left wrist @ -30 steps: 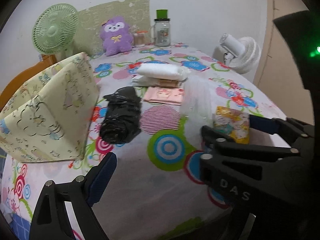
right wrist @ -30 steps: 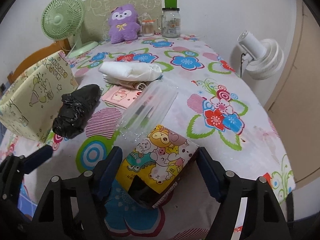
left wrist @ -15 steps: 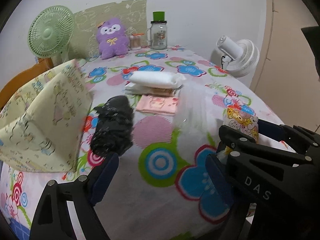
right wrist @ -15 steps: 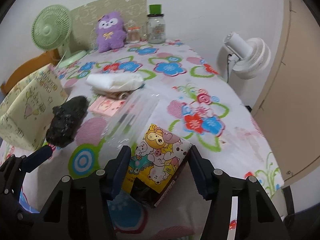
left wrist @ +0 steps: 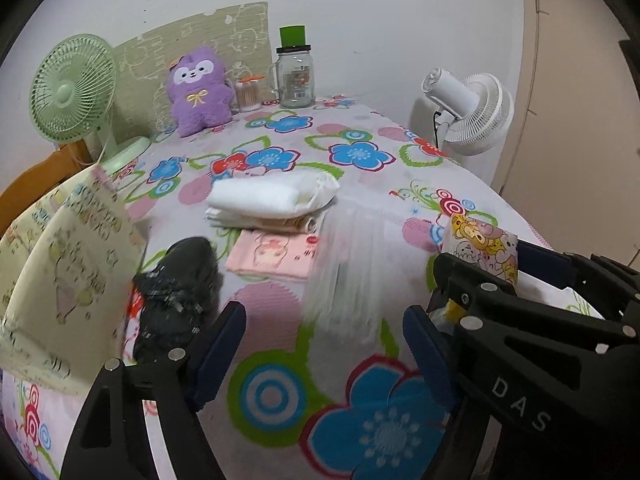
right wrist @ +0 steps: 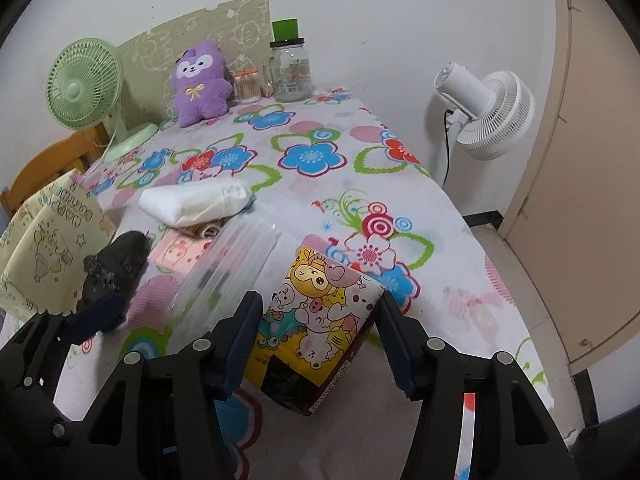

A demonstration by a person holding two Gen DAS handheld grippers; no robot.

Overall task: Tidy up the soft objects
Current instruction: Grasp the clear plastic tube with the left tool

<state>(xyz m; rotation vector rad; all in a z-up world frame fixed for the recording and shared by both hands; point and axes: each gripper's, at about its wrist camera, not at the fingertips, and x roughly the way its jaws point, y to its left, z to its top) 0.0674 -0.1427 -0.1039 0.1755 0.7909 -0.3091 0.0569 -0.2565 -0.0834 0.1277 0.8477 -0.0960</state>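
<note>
My right gripper (right wrist: 320,340) is shut on a cartoon-printed soft pack (right wrist: 316,320) and holds it over the table's near edge; the pack also shows in the left wrist view (left wrist: 484,248). My left gripper (left wrist: 320,348) is open and empty above the flowered tablecloth (left wrist: 360,152). On the table lie a white folded cloth (left wrist: 272,198), a pink cloth (left wrist: 276,256), a black crumpled bag (left wrist: 176,292) and a clear plastic pack (left wrist: 348,264). A yellow fabric box (left wrist: 60,272) stands at the left.
A purple plush (left wrist: 200,92), a glass jar with a green lid (left wrist: 296,72) and a small cotton-swab pot (left wrist: 250,94) stand at the back. A green fan (left wrist: 72,88) is back left. A white fan (left wrist: 468,108) stands beside the table on the right.
My right gripper closed on the cartoon pack and lifted it toward me. Both grippers pulled back from the table, so the objects look farther off.
</note>
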